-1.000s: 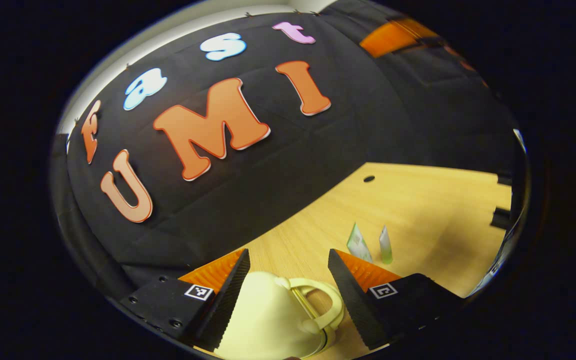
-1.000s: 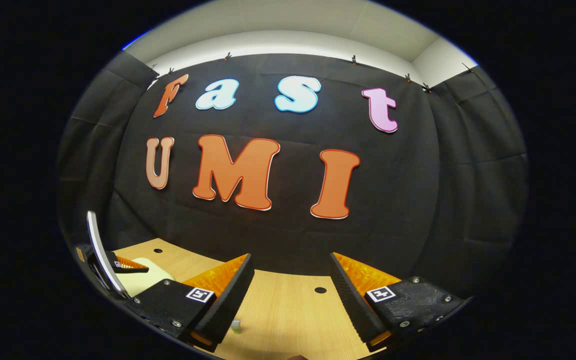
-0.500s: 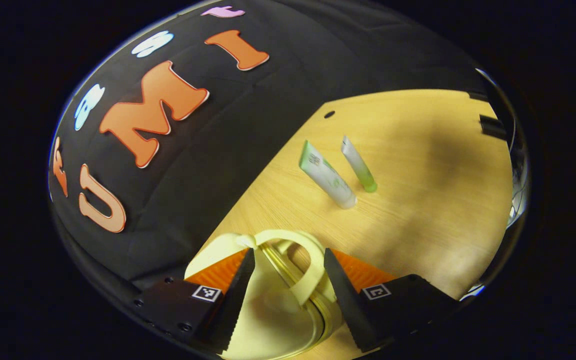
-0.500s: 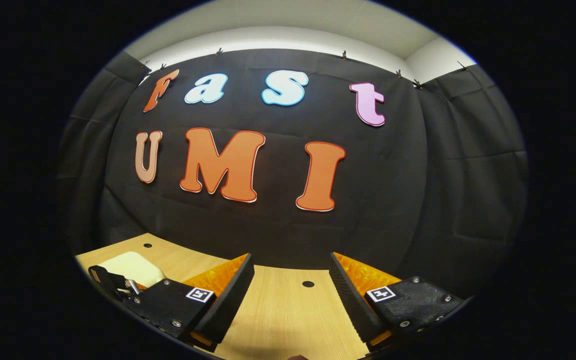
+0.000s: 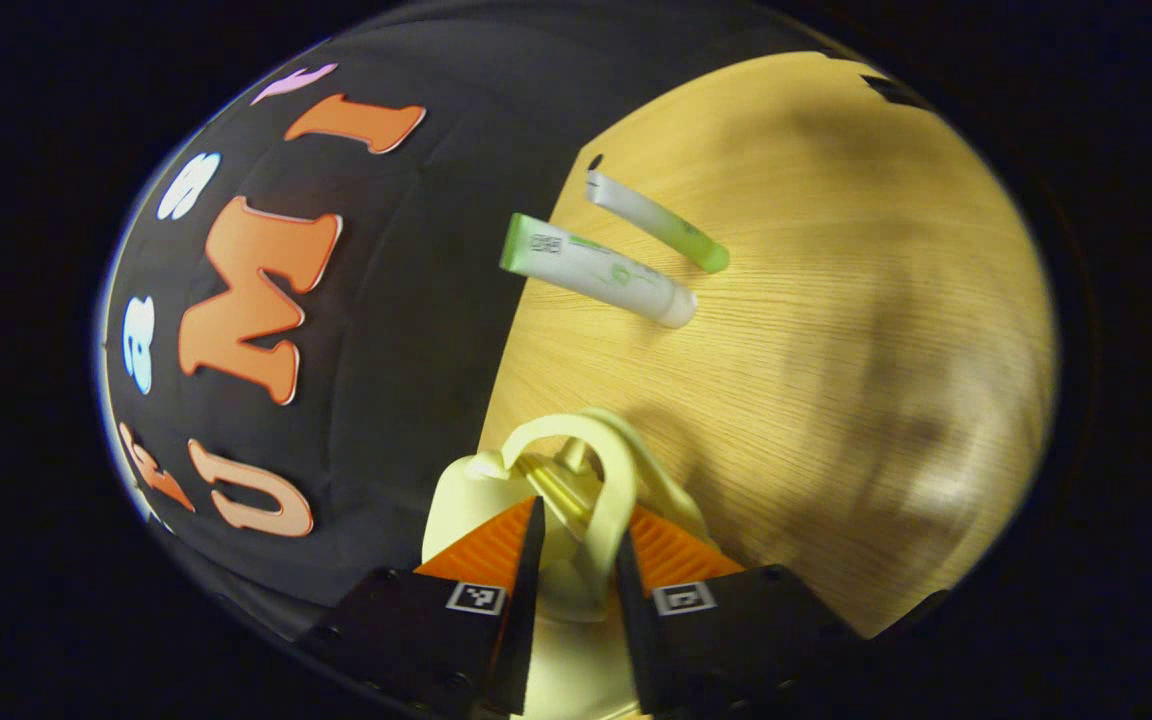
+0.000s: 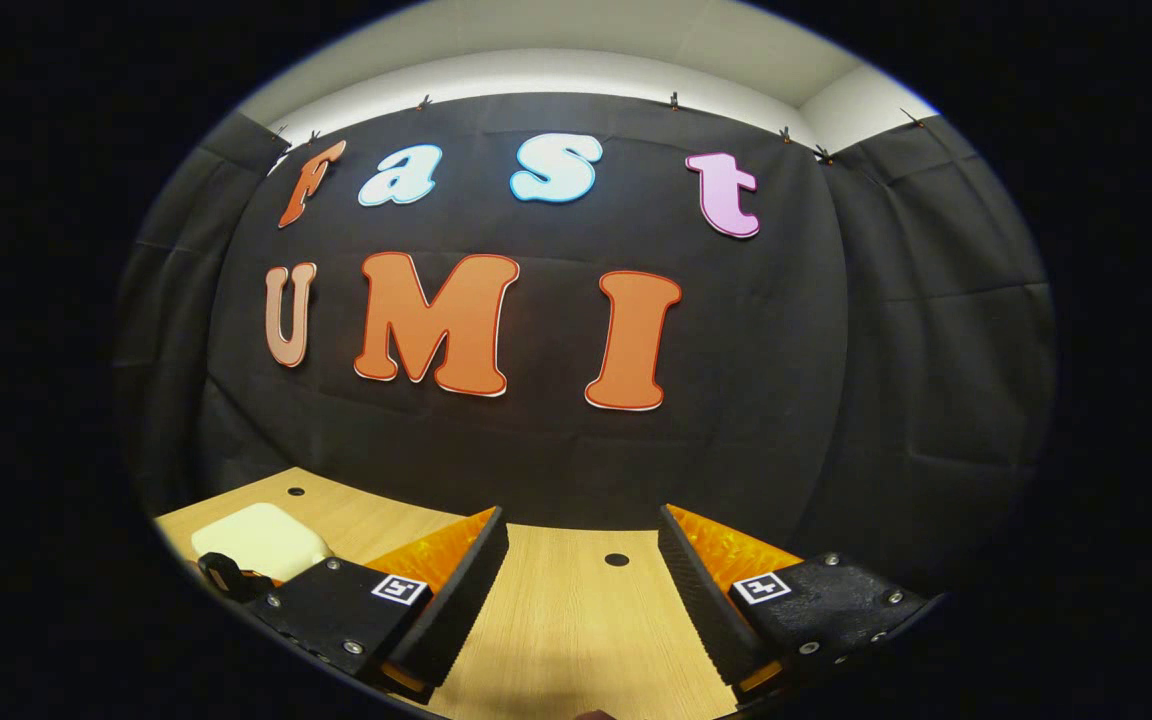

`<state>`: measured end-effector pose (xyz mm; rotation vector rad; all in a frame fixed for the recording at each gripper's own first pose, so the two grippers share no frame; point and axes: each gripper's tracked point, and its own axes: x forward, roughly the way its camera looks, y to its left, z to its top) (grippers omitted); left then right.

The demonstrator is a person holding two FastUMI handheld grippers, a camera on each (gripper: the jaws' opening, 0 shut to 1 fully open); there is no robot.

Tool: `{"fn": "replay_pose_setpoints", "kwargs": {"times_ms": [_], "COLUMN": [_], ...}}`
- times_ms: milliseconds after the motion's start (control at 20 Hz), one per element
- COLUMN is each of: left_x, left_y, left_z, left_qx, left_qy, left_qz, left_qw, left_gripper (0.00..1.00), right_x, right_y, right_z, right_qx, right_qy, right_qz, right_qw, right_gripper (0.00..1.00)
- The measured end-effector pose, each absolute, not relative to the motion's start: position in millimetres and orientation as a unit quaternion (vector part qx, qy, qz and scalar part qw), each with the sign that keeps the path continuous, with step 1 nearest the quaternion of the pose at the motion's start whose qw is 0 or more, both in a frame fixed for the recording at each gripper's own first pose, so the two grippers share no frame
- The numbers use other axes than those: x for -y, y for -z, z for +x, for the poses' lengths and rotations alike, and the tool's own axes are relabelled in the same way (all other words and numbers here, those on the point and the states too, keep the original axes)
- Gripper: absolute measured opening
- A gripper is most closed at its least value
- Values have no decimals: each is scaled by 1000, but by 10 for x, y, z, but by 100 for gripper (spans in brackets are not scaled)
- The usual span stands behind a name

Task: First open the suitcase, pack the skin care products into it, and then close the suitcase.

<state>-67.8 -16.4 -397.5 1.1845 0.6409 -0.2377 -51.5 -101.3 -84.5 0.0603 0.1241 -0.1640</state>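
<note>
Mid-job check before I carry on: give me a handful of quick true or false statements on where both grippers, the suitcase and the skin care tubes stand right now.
1. The left gripper has its fingers on either side of the suitcase handle. True.
2. The right gripper is holding a tube. False: it is open, with only bare table between its fingers.
3. Both skin care tubes, the larger tube and the thinner tube, are already packed in the suitcase. False: both are still out on the table.
4. The suitcase lid is raised. False: the suitcase looks closed.
5. The two tubes are close together, not touching. True.
</note>
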Motion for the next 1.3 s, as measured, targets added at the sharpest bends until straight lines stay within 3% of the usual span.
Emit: {"fn": "replay_pose_setpoints", "kwargs": {"times_ms": [150, 650, 900, 1300], "left_x": [161, -547, -1117, -1903], "left_y": [3974, 2699, 2199, 2147], "left_z": [-712, -637, -728, -1060], "left_qx": [-304, -235, -196, -160], "left_qy": [111, -5, -94, -200], "left_qz": [532, 346, 279, 180], "left_qw": [783, 908, 935, 950], "left_gripper": [8, 6, 5, 7], "right_x": [951, 302, -251, -1102], "right_y": [921, 1035, 937, 655], "right_z": [-545, -463, -310, -109], "right_qx": [-69, -91, -92, -68], "right_qy": [78, 19, -29, -72], "right_qz": [30, 17, 20, -3], "right_qw": [994, 995, 995, 995], "right_gripper": [95, 95, 95, 95]}}
